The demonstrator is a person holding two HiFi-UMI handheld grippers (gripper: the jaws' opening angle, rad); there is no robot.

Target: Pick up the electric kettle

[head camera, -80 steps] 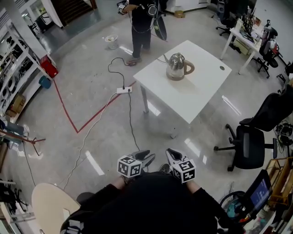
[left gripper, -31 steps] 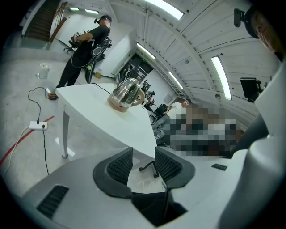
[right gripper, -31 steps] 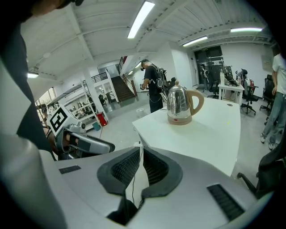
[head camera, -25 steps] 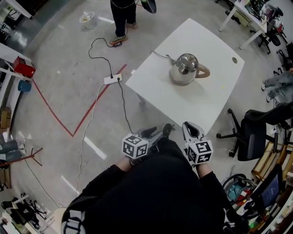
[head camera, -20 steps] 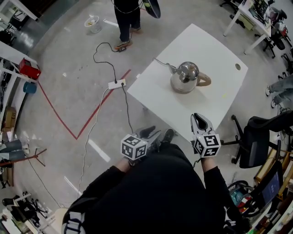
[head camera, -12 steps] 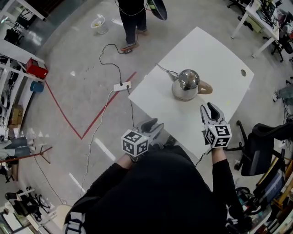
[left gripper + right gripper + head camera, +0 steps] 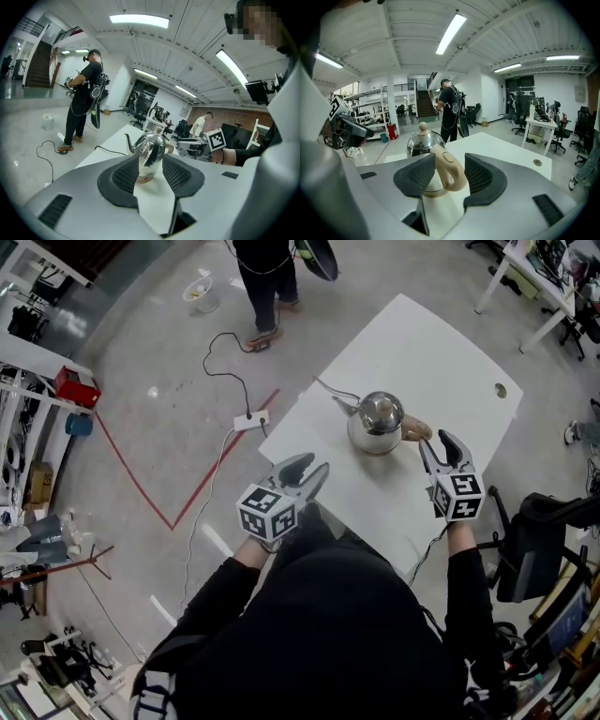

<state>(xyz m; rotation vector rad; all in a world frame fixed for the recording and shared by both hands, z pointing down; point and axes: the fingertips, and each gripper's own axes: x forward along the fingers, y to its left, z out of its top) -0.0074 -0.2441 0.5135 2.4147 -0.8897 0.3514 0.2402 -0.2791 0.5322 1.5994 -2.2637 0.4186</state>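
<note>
We see right gripper [image 7: 437, 442] jaws just opening, kettle [image 7: 376, 421] handle [image 7: 449, 176] in the gap, ungripped; left gripper [image 7: 307, 468] spread, empty.

There's the electric kettle [image 7: 375, 422], standing upright on the white table [image 7: 441, 352], toward the table's left edge in the head view. It has a rounded body of shiny polished steel. The domed lid is shut, with a pale knob [image 7: 423, 126] on top. A slim curved spout [image 7: 130, 140] leaves one side, and a chunky beige loop handle [image 7: 448, 174] sits on the opposite side.
</note>
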